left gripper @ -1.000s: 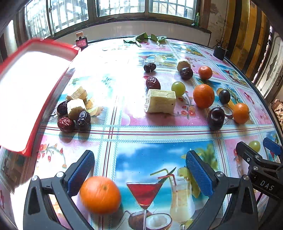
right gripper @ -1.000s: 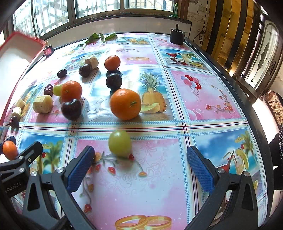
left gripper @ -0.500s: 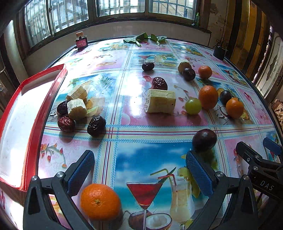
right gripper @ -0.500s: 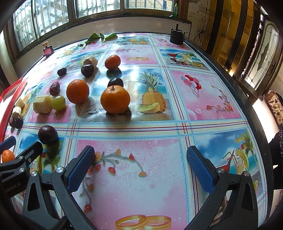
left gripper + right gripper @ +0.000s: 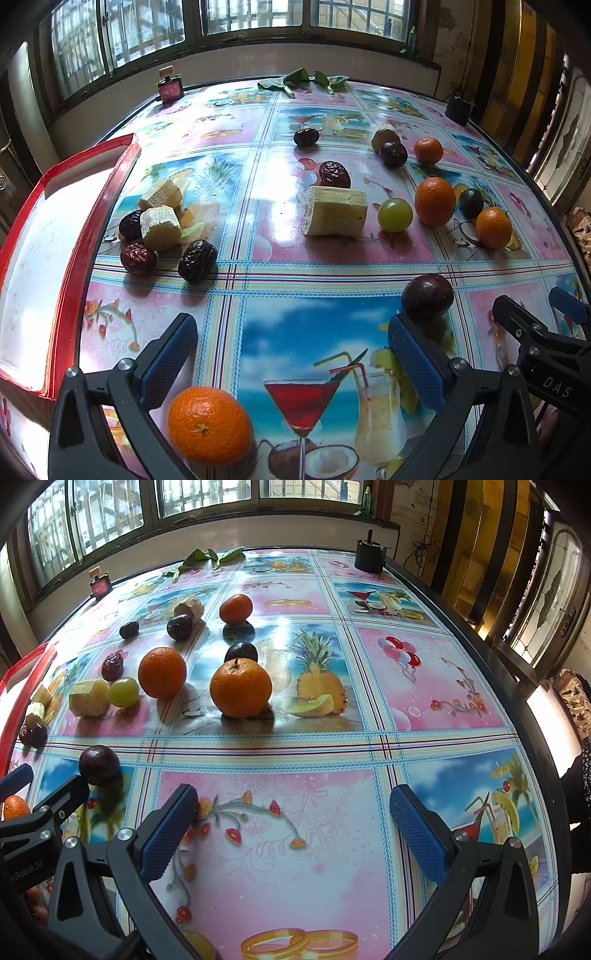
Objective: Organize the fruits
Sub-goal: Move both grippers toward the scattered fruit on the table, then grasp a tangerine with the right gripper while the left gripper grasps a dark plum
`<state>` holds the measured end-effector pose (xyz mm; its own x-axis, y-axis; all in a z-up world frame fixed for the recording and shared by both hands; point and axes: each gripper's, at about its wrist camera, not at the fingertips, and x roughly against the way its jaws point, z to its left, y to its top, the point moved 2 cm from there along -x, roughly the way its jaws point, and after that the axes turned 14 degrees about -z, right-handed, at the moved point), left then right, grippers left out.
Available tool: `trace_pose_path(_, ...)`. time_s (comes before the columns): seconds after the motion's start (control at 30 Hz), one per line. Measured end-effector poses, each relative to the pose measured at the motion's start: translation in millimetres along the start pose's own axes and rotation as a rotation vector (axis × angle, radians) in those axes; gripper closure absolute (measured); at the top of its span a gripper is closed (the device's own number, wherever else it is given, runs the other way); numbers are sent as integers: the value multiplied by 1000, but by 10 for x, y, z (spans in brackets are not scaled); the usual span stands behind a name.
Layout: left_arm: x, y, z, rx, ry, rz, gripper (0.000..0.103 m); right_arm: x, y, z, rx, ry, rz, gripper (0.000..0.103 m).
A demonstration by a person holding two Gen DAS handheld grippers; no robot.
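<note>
Table [image 5: 295, 295]: both grippers' jaws wide, empty; orange [image 5: 209, 424] between left's.

red tray [image 5: 92, 236]: cut by left edge | dark plum [image 5: 427, 296]: base behind gripper finger

The left gripper [image 5: 291, 350] is held low over the table with its two blue-padded fingers [image 5: 168, 356] spread wide apart, and nothing is clamped between them. The right gripper [image 5: 293, 827] sits alongside it at about the same height, its jaws spread just as wide and equally unloaded. Each one shows at the edge of the other's view, so the two are close together, side by side.
</note>
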<state>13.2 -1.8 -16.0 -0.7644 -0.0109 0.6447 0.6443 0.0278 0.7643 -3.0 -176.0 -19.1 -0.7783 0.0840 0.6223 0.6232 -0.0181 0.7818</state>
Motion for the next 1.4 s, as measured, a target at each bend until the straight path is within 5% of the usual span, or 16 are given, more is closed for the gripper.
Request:
trace_pose_path(0.97, -1, 4, 12, 6, 5, 5, 0, 1, 22, -12, 2, 8, 36, 0)
trace_pose_path(1.23, 112, 169, 314, 67, -30, 71, 12, 68, 439, -132, -25, 72, 31, 1)
trace_pose_path(1.4, 311, 365, 438, 39, -21, 11, 16, -400, 567, 60, 54, 159, 186, 26)
